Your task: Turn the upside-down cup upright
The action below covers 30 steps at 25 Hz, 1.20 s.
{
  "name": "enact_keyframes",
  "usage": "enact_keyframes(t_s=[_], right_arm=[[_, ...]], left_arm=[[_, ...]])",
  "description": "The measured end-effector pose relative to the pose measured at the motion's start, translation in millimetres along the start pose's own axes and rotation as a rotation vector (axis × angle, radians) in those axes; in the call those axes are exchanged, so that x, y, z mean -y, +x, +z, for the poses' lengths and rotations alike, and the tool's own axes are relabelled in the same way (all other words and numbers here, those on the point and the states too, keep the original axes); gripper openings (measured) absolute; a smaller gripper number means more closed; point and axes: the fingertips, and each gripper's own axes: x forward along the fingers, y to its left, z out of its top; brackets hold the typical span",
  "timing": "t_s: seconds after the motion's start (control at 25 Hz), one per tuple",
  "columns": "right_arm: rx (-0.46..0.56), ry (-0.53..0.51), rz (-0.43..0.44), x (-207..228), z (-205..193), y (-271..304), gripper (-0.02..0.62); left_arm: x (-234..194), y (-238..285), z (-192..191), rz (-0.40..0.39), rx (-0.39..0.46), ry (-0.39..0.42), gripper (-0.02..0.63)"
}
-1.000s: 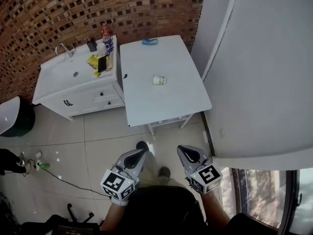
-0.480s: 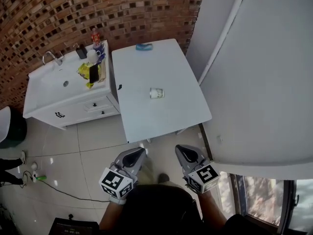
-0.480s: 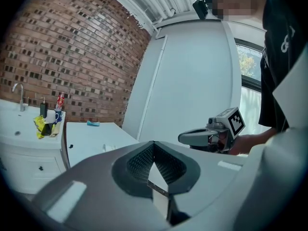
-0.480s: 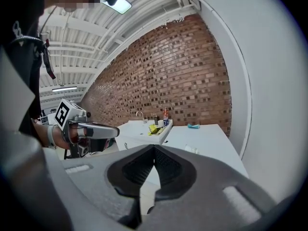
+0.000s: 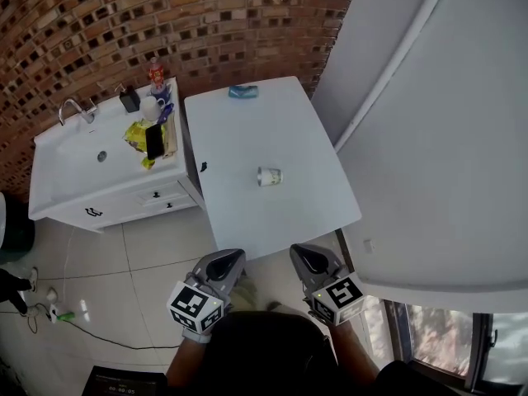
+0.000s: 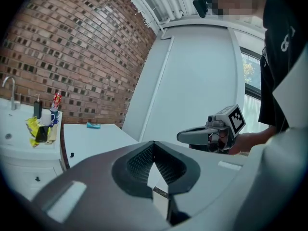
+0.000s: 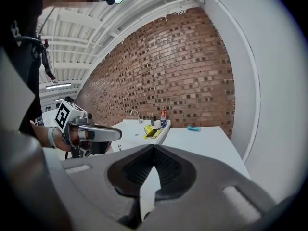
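Both tongs are being brought nearer the white counter (image 5: pixel 239 139) than a second ago, with its near edge now just ahead of their tips. Left tongs (image 5: pixel 226 260) and right tongs (image 5: pixel 302 253) are being held closed, with nothing between them. The small paper cup (image 5: pixel 269 176) is being left mid-counter, well apart from every edge, with smooth bare surface all round. A cluttered sink cabinet (image 5: pixel 82 184) is crowding the counter's left side.

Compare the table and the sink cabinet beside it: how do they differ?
The table has a flat, nearly bare top, with a cup and a small blue thing; the sink cabinet has a basin, a tap and clutter crowded at its table-side end. The cabinet shows drawers with dark handles; the table shows none. Both are white and stand side by side against the brick wall.
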Motion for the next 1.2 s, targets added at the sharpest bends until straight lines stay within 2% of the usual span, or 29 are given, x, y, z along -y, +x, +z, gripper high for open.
enact_keyframes(t_s=[0.44, 0.88, 1.2], right_arm=[[-0.048, 0.042, -0.097, 4.4, -0.8, 54.4, -0.009], [-0.12, 0.035, -0.174, 40.1, -23.1, 106.6, -0.009], [-0.156, 0.058, -0.194, 75.6, -49.6, 164.9, 0.148]], left_arm=[[-55.7, -2.0, 3.1, -0.038, -0.022, -0.018, 0.015], [-71.2, 11.2, 8.2, -0.053, -0.04, -0.004, 0.015], [-92.9, 25.7, 3.9, -0.013, -0.06, 0.006, 0.015]])
